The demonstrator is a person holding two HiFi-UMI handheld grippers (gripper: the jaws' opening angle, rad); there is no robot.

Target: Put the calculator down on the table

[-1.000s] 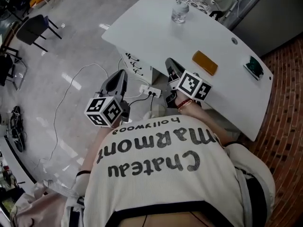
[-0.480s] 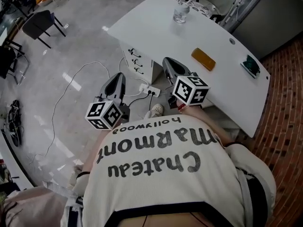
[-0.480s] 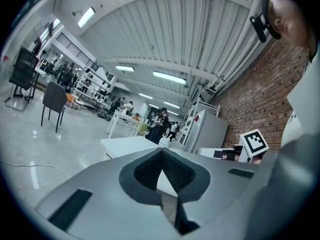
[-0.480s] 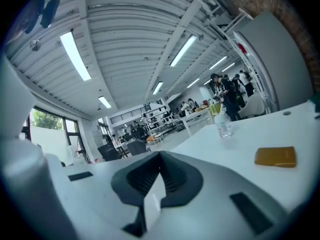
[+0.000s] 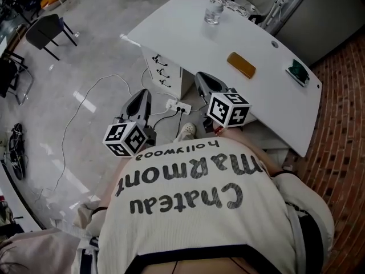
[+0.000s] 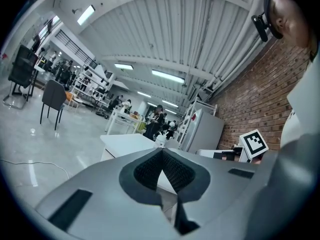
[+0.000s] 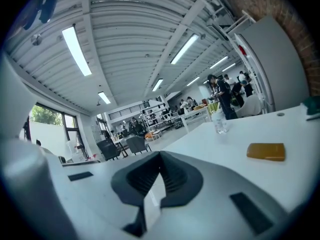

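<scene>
Right gripper (image 5: pixel 201 77) rolled; left gripper (image 5: pixel 144 95) alongside; both jaws together, empty; dark green flat gadget (image 5: pixel 297 70), maybe calculator, lies on white table (image 5: pixel 188 33)

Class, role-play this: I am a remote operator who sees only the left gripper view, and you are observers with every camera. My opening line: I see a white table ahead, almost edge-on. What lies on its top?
Observer: A flat amber rectangular block lies on the white table, towards its near edge.
Operator: Anything further along?
Observer: Yes, a small dark green object sits near the table's right end. It is too small to identify.
Operator: Is the other hand carrying anything?
Observer: No. The right hand-held gripper has its jaws together, with nothing between them.
</scene>
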